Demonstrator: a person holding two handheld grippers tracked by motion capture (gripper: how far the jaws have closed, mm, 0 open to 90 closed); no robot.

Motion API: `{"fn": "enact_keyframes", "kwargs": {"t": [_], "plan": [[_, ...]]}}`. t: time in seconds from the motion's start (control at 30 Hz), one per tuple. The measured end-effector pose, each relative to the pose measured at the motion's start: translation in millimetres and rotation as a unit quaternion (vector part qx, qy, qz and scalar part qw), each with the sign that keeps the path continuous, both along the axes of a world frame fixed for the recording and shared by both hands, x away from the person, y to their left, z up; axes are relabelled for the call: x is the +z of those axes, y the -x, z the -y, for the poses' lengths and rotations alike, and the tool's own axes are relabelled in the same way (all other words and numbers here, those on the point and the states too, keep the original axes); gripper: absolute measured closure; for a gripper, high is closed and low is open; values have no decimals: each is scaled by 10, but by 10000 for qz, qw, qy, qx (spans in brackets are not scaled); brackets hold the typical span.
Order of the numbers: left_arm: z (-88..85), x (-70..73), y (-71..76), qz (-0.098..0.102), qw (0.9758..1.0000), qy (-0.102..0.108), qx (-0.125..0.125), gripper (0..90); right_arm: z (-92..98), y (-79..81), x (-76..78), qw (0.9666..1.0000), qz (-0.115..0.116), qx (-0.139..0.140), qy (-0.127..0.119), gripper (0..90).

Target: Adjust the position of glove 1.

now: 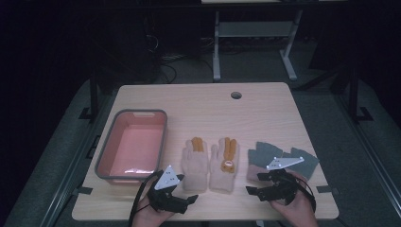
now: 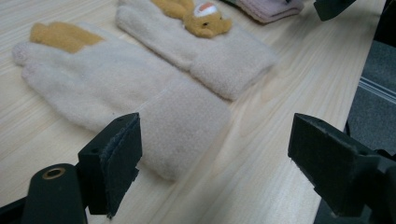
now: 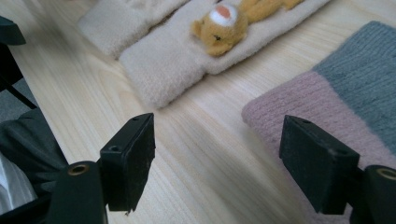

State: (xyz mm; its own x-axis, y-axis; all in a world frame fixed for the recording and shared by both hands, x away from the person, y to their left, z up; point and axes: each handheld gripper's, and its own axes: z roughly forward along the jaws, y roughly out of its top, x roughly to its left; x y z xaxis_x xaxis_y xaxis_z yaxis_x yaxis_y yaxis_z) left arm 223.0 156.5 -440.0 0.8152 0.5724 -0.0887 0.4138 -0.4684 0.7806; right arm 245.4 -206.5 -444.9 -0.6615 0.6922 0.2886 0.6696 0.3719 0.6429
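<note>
1. High view is showing the whole table (image 1: 265, 109): a grey basket (image 1: 105, 151) w/ pink inside at left, two cream gloves in the middle, a grey-pink glove pair (image 1: 302, 158) at right. The gripper views are not showing the basket.
2. Left cream glove (image 1: 195, 163) and right cream glove (image 1: 225, 163) are lying flat, side by side, just apart. Their long axes are running from the near edge to the far edge; orange fingertips are pointing away from the person, cuffs toward the person.
3. Left gripper view is giving the detail: the left cream glove's (image 2: 116, 98) cuff is lying just in front of the left gripper (image 2: 215, 154), closer to one jaw. A small orange bear (image 2: 205, 18) is sitting on the other glove.
4. Left gripper (image 1: 182, 196) is standing wide, nothing between the jaws, near the cuff of the left cream glove.
5. Right gripper (image 1: 255, 187) is also wide and holding nothing. In the right gripper view, the right gripper (image 3: 217, 163) is hovering over bare wood; the grey-pink glove pair (image 3: 336, 93) is lying beside one jaw, the bear glove (image 3: 187, 56) farther ahead.
</note>
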Motion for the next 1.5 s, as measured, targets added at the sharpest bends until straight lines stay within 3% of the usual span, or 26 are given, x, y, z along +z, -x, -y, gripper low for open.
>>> {"fn": "enact_keyframes", "kwargs": {"t": [0.37,0.5,0.63,0.77,0.97,1.13,1.4,1.5], "plan": [[-12,-5,-9,-55,9999,82,-39,176,-2,-26,-15,9999,-89,58,-72,265],[2,14,24,51,9999,42,-77,176,-79,-2,48,9999,32,137,28,266],[-12,20,30,9,10000,91,-21,175,-138,-25,108,9998,85,179,47,265],[-18,59,43,140,9999,51,-6,175,-236,-77,168,9990,72,357,268,266],[-29,41,31,72,9999,91,2,175,-382,-174,351,9976,56,531,441,266],[-25,50,26,109,9999,54,-32,175,-503,-270,481,9957,180,712,568,310],[-29,64,43,116,9999,84,9,175,-701,-465,596,9927,223,866,813,345],[-24,62,46,116,9999,84,1,176,-733,-503,595,9927,170,880,801,359]]}}
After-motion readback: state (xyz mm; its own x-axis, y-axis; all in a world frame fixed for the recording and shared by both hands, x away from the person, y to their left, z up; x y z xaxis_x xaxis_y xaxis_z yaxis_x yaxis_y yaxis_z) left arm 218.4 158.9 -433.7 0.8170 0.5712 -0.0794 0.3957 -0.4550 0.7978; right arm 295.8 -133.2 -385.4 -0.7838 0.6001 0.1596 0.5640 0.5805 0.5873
